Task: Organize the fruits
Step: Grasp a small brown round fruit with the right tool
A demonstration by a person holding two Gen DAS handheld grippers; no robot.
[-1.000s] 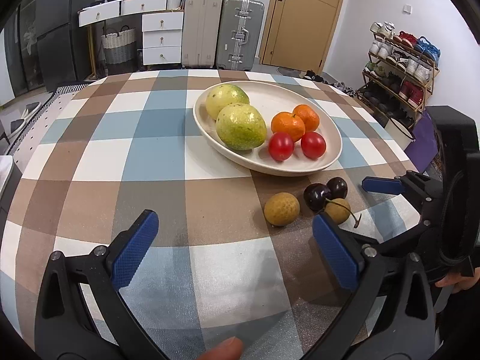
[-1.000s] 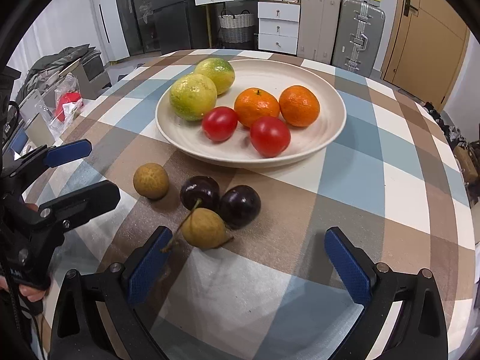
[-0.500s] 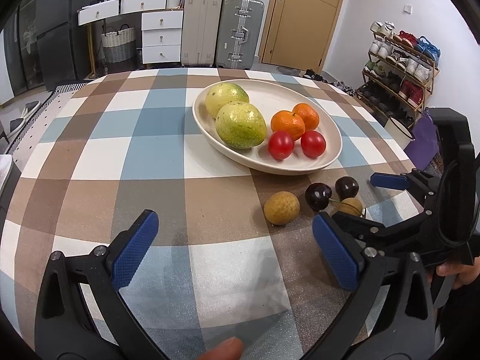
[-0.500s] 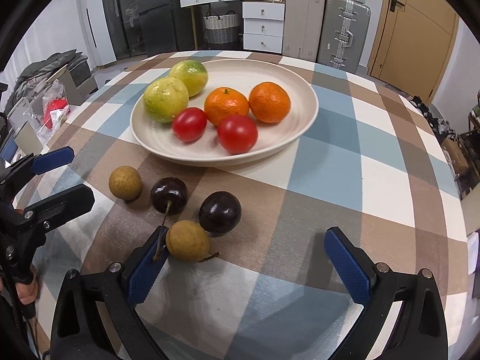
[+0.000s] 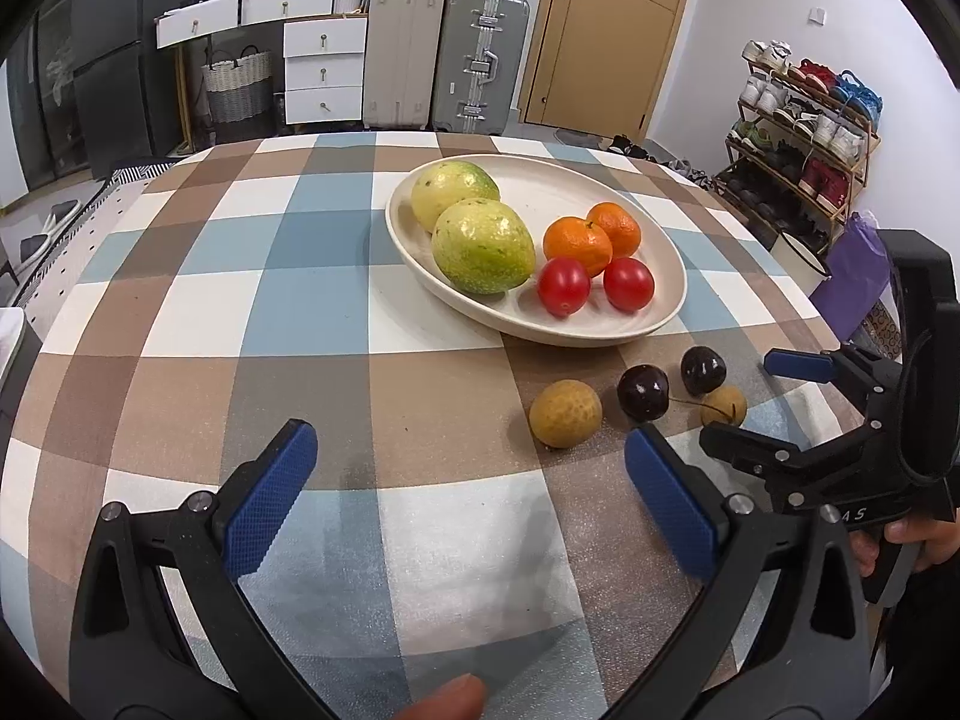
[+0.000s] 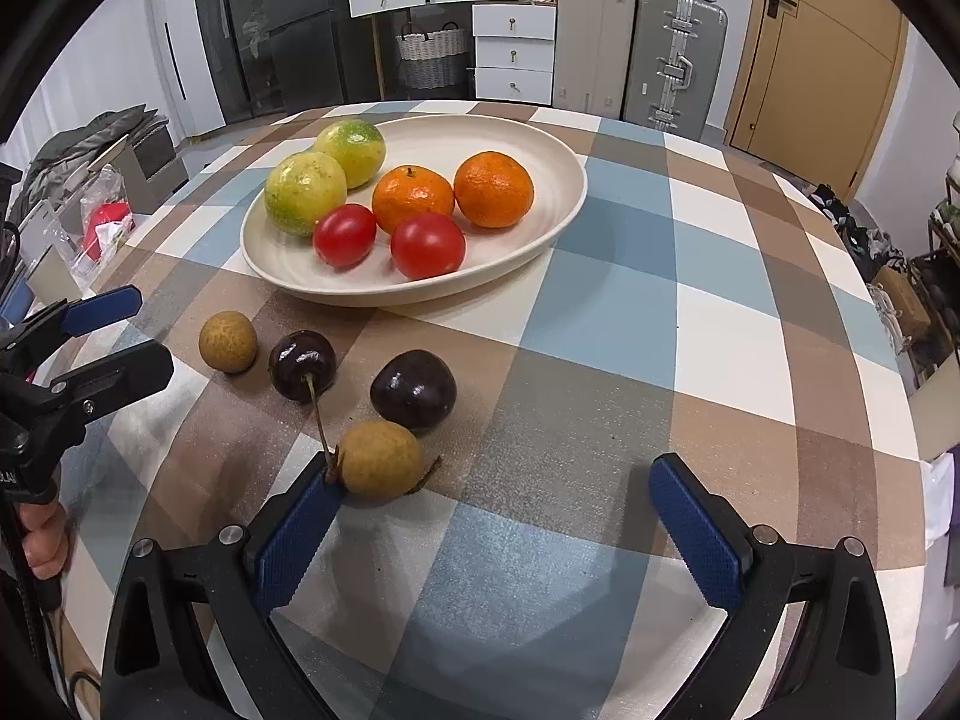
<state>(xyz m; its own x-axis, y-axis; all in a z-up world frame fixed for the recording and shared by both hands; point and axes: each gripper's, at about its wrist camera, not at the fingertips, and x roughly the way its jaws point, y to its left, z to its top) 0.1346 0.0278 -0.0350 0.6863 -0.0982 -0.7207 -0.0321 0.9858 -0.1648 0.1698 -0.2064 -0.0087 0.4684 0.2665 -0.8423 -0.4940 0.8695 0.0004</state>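
Two green-yellow citrus (image 6: 324, 171), two oranges (image 6: 453, 192) and two red tomatoes (image 6: 387, 240) are being held in a cream plate (image 6: 558, 162); two longans (image 6: 380, 459) and two dark cherries (image 6: 413, 389) are lying on the checked cloth just beside it.

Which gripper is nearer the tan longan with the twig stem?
Right. The right gripper has its open fingers just short of the tan stemmed longan; the left gripper sits open, farther off, nearer the other longan.

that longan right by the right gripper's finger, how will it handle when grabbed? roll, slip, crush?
The longan is round and sits loose on the flat tablecloth, so a nudge would likely roll it. Its skin looks matte and rough, probably not slippery. It is small against the open right gripper, and a thin shell may crack under a hard squeeze.
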